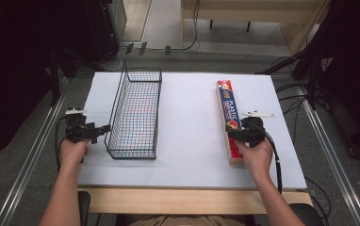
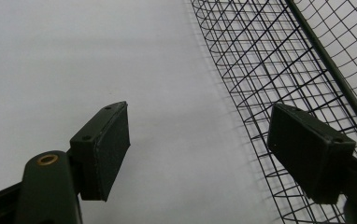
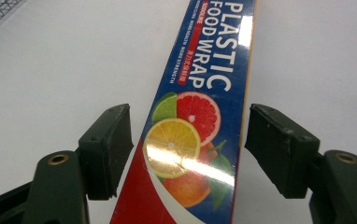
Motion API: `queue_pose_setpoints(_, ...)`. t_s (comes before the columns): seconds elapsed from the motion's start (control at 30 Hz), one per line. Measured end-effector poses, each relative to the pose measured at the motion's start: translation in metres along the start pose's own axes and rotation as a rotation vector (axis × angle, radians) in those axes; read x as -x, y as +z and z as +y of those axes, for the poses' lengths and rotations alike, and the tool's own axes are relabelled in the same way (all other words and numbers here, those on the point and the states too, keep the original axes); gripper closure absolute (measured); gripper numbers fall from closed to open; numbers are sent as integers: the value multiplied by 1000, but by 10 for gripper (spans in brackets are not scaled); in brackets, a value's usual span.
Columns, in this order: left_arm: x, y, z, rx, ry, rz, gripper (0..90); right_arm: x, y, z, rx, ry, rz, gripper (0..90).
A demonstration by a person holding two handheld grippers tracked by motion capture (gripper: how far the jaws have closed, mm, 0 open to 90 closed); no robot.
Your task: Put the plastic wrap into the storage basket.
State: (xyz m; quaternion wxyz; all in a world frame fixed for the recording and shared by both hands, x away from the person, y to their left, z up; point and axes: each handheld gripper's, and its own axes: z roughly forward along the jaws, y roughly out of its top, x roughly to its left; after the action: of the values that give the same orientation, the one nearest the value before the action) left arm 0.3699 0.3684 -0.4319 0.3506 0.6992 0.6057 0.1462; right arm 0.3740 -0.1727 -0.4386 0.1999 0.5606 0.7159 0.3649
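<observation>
A long blue and red box of plastic food wrap point(image 1: 228, 106) lies lengthwise on the right half of the white table point(image 1: 187, 117). My right gripper point(image 1: 234, 132) is over its near part. In the right gripper view the box point(image 3: 209, 70) runs between the two black jaws of the right gripper point(image 3: 188, 144), which stand open with a small gap on each side. A black wire basket point(image 1: 138, 113) stands on the left half, with nothing in it. My left gripper point(image 1: 103, 128) is just left of its near corner. In the left gripper view the left gripper point(image 2: 197, 149) is open and holds nothing, beside the basket's wall point(image 2: 270, 60).
Bare white tabletop point(image 1: 187, 94) lies between the basket and the box. A wooden edge point(image 1: 187, 197) runs along the near side of the table. Cables point(image 1: 291, 94) and dark equipment stand on the floor around it.
</observation>
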Motion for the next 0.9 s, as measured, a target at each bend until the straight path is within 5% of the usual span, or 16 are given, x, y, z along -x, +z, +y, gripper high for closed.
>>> queue_pose_setpoints(0.17,0,1,0,5,-5,0,221,-5,12,-1,-46,-16,-45,309)
queue_pose_setpoints(0.37,1,1,0,-3,2,1,220,0,16,3,-94,47,-16,298)
queue_pose_setpoints(0.7,0,1,0,-6,3,2,221,1,24,9,-182,50,-12,277)
queue_pose_setpoints(0.9,0,2,0,-6,3,1,221,-4,32,14,-251,37,-60,286)
